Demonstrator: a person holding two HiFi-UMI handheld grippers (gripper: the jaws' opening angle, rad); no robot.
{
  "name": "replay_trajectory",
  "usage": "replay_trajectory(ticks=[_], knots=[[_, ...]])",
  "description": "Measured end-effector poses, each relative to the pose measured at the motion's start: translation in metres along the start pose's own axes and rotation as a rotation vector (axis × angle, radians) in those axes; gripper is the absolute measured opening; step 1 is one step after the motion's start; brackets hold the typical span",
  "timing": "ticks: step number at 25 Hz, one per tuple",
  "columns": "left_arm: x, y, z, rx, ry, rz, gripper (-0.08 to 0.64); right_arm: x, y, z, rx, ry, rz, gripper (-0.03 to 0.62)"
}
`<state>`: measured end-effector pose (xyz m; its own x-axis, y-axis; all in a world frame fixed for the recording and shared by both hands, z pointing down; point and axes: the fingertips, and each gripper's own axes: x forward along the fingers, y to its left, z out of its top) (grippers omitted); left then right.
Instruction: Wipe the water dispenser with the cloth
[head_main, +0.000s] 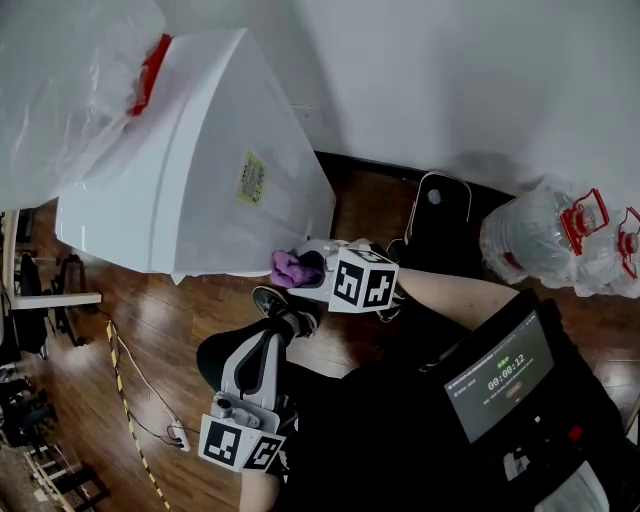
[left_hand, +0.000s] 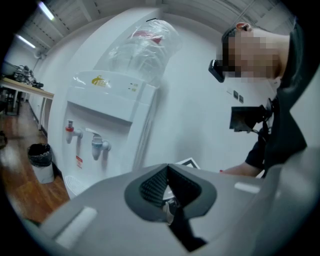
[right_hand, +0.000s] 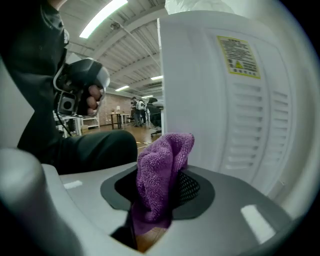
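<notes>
The white water dispenser (head_main: 200, 150) stands in front of me, its plastic-wrapped bottle (head_main: 60, 90) on top. My right gripper (head_main: 300, 268) is shut on a bunched purple cloth (head_main: 292, 268) close to the dispenser's lower side. In the right gripper view the cloth (right_hand: 162, 167) sticks up between the jaws of the right gripper (right_hand: 160, 172), just short of the vented panel (right_hand: 245, 115) with a yellow label (right_hand: 238, 57). My left gripper (head_main: 262, 345) hangs lower and nearer me, shut and empty. In its own view the left gripper (left_hand: 167, 172) faces the dispenser's front (left_hand: 105, 115) with a red tap (left_hand: 70, 131) and a blue tap (left_hand: 97, 145).
Two wrapped water bottles (head_main: 545, 240) lie on the wooden floor at the right, next to a black flat object (head_main: 440, 215). A striped cable (head_main: 125, 400) runs along the floor at the left. A small bin (left_hand: 40, 162) with a black bag stands left of the dispenser.
</notes>
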<state>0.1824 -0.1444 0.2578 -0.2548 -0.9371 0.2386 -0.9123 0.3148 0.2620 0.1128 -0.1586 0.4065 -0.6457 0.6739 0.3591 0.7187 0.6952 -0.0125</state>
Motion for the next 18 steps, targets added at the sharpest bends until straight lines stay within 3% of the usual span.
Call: replay_trajectory(ticks=[2, 4, 11, 15, 18], knots=[[0.004, 0.003, 0.000, -0.005, 0.006, -0.003, 0.023, 0.006, 0.007, 0.000, -0.020, 0.002, 0.029, 0.153], [0.008, 0.005, 0.001, -0.008, 0.010, -0.007, 0.023, 0.008, -0.012, -0.010, -0.014, 0.025, 0.004, 0.153], [0.021, 0.008, -0.007, -0.022, 0.048, -0.005, 0.023, -0.014, -0.142, -0.075, 0.137, 0.123, -0.187, 0.153], [0.031, 0.005, -0.003, -0.027, 0.060, -0.013, 0.023, -0.036, -0.221, -0.106, 0.164, 0.215, -0.323, 0.153], [0.032, 0.006, -0.011, -0.029, 0.073, -0.014, 0.023, -0.045, -0.257, -0.131, 0.219, 0.287, -0.431, 0.153]])
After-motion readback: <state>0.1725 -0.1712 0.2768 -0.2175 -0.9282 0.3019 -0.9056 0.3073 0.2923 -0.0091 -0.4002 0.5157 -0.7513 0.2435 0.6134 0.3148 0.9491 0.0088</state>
